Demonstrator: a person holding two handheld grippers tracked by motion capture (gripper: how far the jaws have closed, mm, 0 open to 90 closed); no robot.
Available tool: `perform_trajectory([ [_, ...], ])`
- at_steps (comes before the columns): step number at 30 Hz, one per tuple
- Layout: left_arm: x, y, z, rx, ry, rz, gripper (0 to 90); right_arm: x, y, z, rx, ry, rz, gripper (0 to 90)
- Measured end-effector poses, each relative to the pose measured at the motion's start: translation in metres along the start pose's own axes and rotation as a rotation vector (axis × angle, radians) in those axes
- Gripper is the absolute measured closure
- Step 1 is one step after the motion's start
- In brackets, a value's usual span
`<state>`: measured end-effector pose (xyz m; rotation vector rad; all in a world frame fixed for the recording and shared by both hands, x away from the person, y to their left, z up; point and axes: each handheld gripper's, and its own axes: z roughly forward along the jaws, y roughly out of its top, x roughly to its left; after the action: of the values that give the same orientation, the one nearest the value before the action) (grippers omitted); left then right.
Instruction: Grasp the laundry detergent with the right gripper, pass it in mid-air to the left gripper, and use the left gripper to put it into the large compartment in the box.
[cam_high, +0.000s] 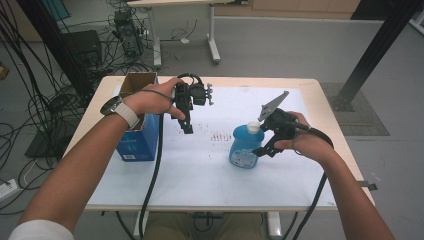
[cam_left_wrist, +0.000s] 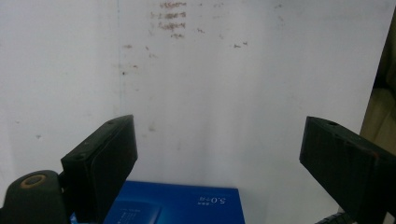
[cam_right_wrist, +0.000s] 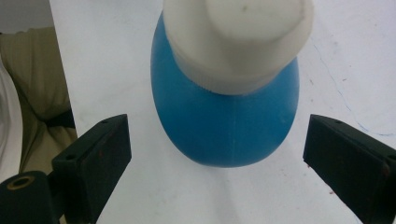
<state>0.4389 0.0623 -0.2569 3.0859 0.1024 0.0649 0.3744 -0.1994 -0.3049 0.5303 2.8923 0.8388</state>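
A blue bottle (cam_high: 245, 146) with a white cap (cam_high: 254, 127) stands upright on the white sheet, right of centre. My right gripper (cam_high: 261, 142) hovers just right of it, jaws open and apart from it. In the right gripper view the bottle (cam_right_wrist: 224, 126) sits between and beyond the open jaws, cap (cam_right_wrist: 238, 37) nearest the camera. My left gripper (cam_high: 187, 127) is held above the sheet beside a blue carton (cam_high: 140, 140), jaws open and empty. The left gripper view looks down on the sheet (cam_left_wrist: 210, 93), with the carton's blue face (cam_left_wrist: 177, 205) at the bottom edge.
The carton's top (cam_high: 138, 82) is open, showing brown flaps. Faint reddish marks (cam_high: 217, 136) dot the white sheet (cam_high: 200, 170). Beyond the wooden table's far edge (cam_high: 250, 80) lie cables, a table leg and black frame posts. Cables trail from both grippers over the front edge.
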Motion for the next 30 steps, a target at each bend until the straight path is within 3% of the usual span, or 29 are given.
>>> perform_trajectory([
  [30, 0.0009, -0.0017, 0.0006, -0.006, 0.002, -0.002, 11.6, 0.0001, -0.0039, 0.0064, -0.027, -0.007, 0.008, 7.5],
])
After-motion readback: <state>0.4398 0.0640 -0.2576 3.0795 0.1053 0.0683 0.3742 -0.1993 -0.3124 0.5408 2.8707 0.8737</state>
